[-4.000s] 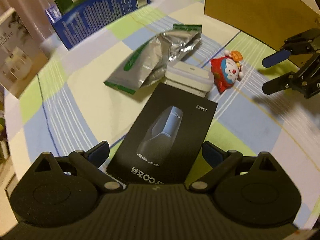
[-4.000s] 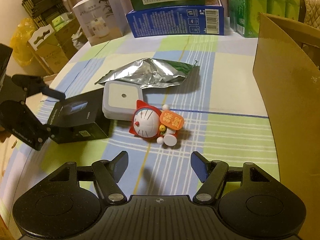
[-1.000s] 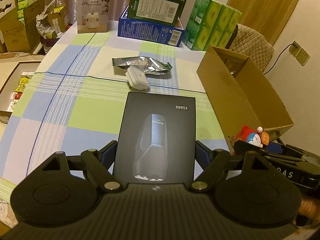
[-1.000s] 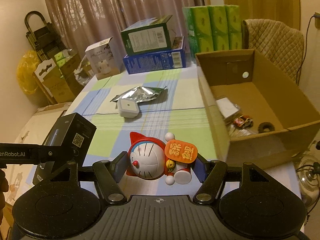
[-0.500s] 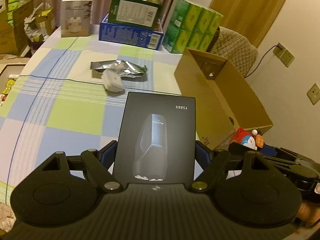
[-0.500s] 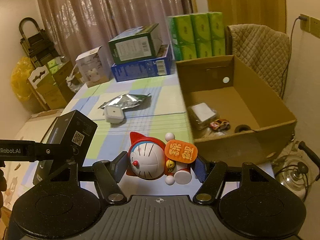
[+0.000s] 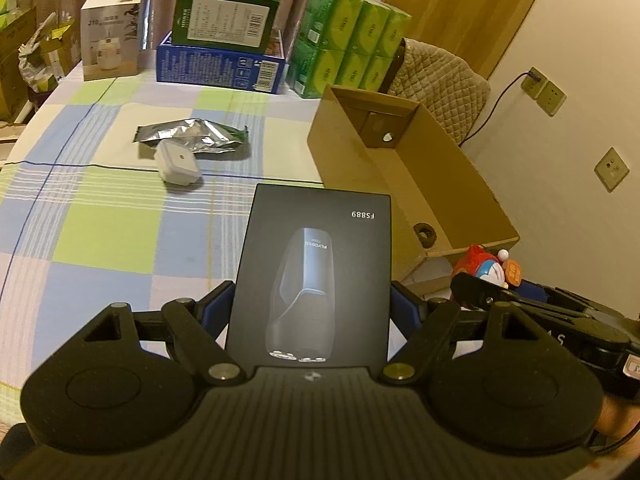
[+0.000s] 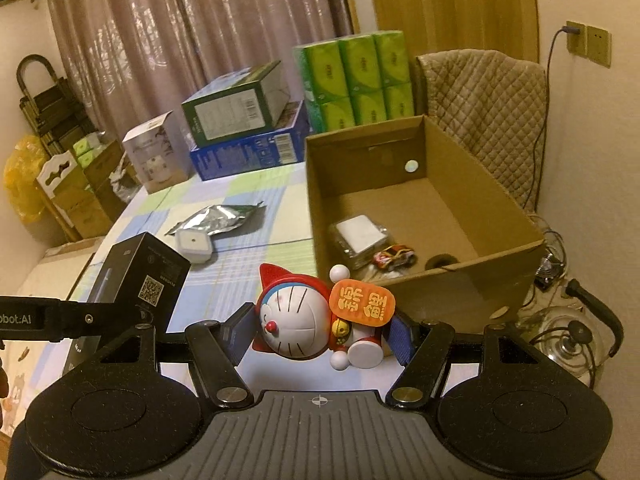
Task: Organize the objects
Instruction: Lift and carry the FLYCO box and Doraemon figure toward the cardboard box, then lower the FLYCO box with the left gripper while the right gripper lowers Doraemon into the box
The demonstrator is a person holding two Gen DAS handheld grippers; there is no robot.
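My left gripper is shut on a black shaver box and holds it high above the checked table; the box also shows in the right wrist view. My right gripper is shut on a red and white Doraemon figure, held in the air in front of the near wall of the open cardboard box. The figure also shows in the left wrist view. A silver foil pouch and a white square case lie on the table.
The cardboard box holds a clear-wrapped white item, a toy car and a dark ring. Green tissue packs, a green box on a blue box and a white carton line the table's far edge.
Both grippers have risen and drawn back since 4 s ago, each now holding its object off the table. Over the last second the view swung slightly toward the cardboard box.
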